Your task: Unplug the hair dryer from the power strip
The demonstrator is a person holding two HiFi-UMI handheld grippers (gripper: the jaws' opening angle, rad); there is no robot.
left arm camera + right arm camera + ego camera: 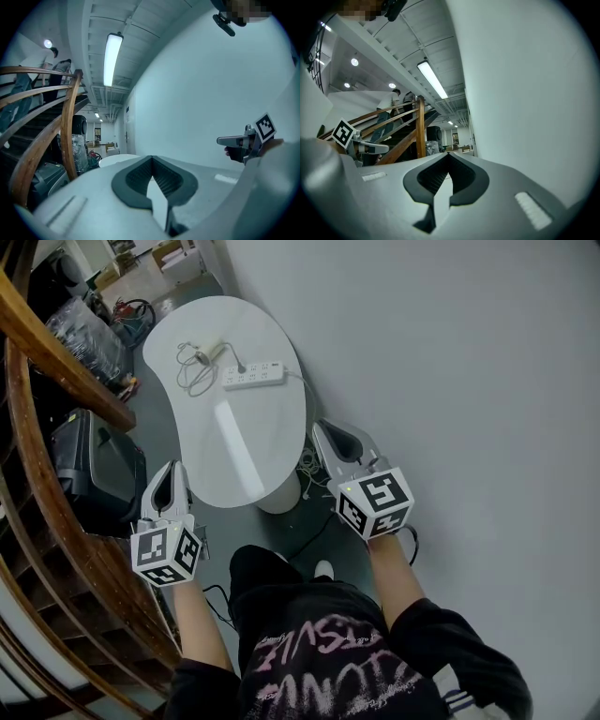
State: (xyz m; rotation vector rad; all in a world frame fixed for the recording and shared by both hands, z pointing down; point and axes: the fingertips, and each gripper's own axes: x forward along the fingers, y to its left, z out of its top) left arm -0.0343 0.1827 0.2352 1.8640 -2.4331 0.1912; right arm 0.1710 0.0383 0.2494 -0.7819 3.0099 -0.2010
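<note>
A white power strip (253, 375) lies at the far end of a white rounded table (246, 446). A plug (241, 368) sits in the strip, and its cord runs left to a small hair dryer (208, 355) beside a coil of cable (193, 378). My left gripper (172, 469) is held off the table's near left edge, jaws together and empty. My right gripper (322, 428) is off the near right edge, also shut and empty. Both are well short of the strip. The left gripper (151, 158) view shows the table (117, 159) ahead; the right gripper (449, 154) view shows no table.
A curved wooden stair rail (56, 362) runs down the left, with a black case (94, 465) under it. Cables (309, 470) lie on the floor by the table's base. A plain white wall (469, 381) fills the right. People stand on the stairs (396, 105).
</note>
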